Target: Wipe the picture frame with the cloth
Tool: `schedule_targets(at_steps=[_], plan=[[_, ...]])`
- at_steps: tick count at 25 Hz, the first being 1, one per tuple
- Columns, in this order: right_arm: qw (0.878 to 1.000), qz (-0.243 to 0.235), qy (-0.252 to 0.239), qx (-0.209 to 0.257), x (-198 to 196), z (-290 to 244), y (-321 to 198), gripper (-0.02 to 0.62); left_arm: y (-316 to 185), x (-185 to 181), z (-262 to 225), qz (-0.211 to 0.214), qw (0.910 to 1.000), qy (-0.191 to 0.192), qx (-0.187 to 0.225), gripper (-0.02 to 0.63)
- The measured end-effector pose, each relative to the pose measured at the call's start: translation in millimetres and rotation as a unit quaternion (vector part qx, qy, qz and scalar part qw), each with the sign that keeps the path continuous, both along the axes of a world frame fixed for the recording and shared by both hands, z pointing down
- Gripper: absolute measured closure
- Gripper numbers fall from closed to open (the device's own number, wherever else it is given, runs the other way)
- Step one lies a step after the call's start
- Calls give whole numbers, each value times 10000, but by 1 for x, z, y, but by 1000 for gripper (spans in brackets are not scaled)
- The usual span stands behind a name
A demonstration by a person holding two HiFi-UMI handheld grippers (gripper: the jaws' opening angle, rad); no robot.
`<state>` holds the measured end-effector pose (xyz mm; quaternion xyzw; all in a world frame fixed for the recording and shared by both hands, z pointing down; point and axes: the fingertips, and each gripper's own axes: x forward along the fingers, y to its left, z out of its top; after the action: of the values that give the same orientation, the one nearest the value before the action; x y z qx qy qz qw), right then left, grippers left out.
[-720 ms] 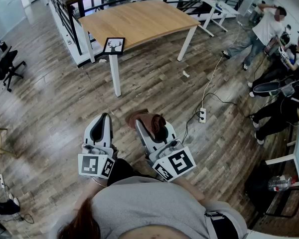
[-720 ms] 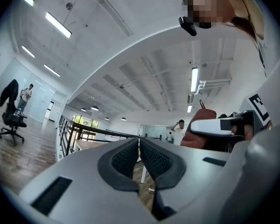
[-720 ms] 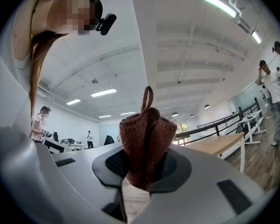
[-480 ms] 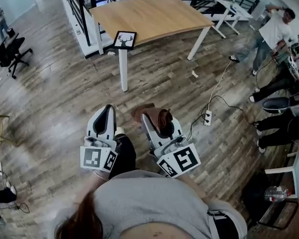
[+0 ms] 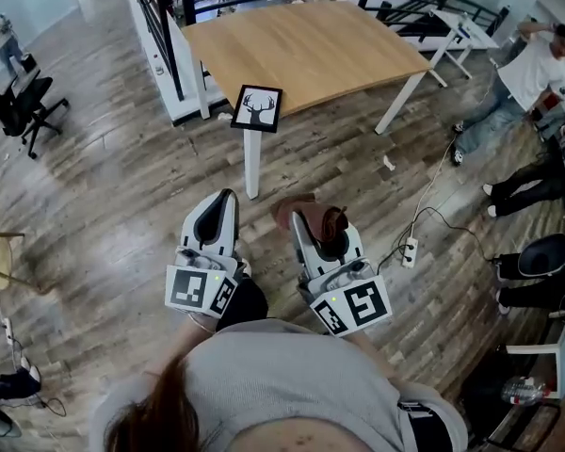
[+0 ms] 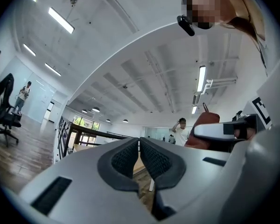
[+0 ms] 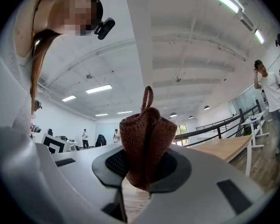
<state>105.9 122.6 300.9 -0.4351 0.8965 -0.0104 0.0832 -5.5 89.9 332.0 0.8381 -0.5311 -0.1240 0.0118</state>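
Observation:
A black picture frame (image 5: 258, 108) with a white deer silhouette stands at the near corner of the wooden table (image 5: 301, 50). My right gripper (image 5: 311, 217) is shut on a folded brown knitted cloth (image 5: 313, 218), which bulges out past the jaws; the cloth (image 7: 146, 139) fills the middle of the right gripper view. My left gripper (image 5: 221, 201) is shut with nothing in it, and its dark pads (image 6: 122, 159) meet. Both grippers are held in front of my body, short of the table and well below the frame.
The table stands on white legs (image 5: 253, 163) over a wood-plank floor, with a black railing (image 5: 160, 8) behind it. A power strip and cable (image 5: 410, 250) lie on the floor at right. People (image 5: 537, 73) are at far right, an office chair (image 5: 24, 102) at left.
The table and frame have come closer and lower in the head view. Both grippers keep their pose, the cloth still in the right one.

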Motion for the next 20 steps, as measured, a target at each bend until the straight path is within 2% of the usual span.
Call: schedule_targets(at_steps=[11, 15, 20], plan=[[9996, 265, -106, 45, -39, -12, -183, 499, -184, -35, -8, 342, 9993, -155, -44, 597], [9989, 435, -134, 66, -46, -13, -225, 499, -221, -38, 0, 616, 9979, -135, -174, 597], [9982, 598, -59, 43, -44, -9, -242, 499, -241, -38, 17, 745, 9968, -10, -274, 596]])
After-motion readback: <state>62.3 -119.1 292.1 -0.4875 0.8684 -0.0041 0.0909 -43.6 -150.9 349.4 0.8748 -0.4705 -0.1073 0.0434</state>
